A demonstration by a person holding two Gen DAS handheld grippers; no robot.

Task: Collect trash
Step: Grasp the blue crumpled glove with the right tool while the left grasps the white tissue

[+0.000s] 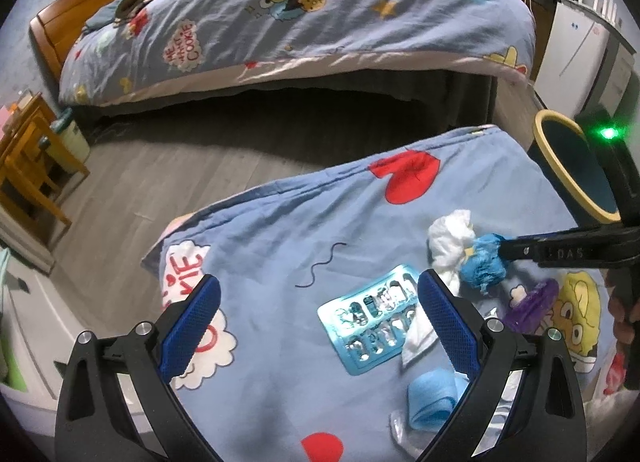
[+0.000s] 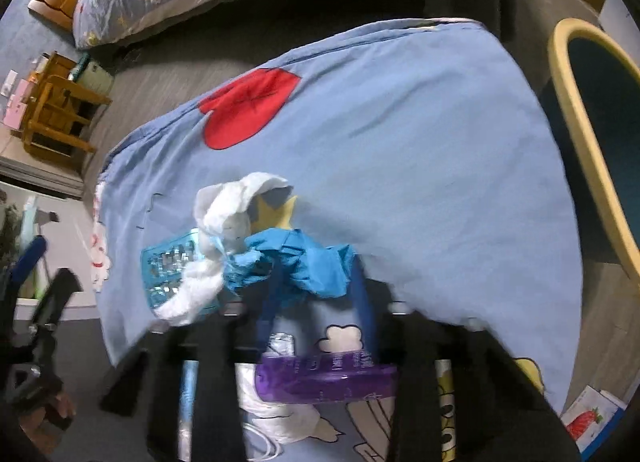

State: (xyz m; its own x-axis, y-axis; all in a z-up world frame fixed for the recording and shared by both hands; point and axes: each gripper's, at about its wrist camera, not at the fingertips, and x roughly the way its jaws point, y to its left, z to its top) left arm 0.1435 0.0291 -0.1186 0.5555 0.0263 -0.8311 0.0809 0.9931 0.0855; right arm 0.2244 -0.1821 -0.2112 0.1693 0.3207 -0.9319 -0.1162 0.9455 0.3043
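Trash lies on a blue cartoon bedsheet [image 1: 304,214]. My right gripper [image 2: 316,282] is shut on a crumpled blue wrapper [image 2: 308,262], with a white tissue [image 2: 224,230] hanging beside it; both show in the left wrist view, the wrapper [image 1: 482,262] and the tissue [image 1: 450,238]. My left gripper [image 1: 320,322] is open above an empty blue pill blister pack [image 1: 368,322]. A purple wrapper [image 2: 324,378] and a folded light-blue piece [image 1: 434,394] lie on the sheet. A yellow-rimmed bin [image 2: 592,134] stands to the right of the sheet.
A bed with a matching quilt [image 1: 304,18] lies across the grey floor. A wooden stool [image 1: 32,166] stands at the left. A white cabinet [image 1: 576,50] stands at the right. A box with a strawberry picture [image 2: 592,418] lies on the floor.
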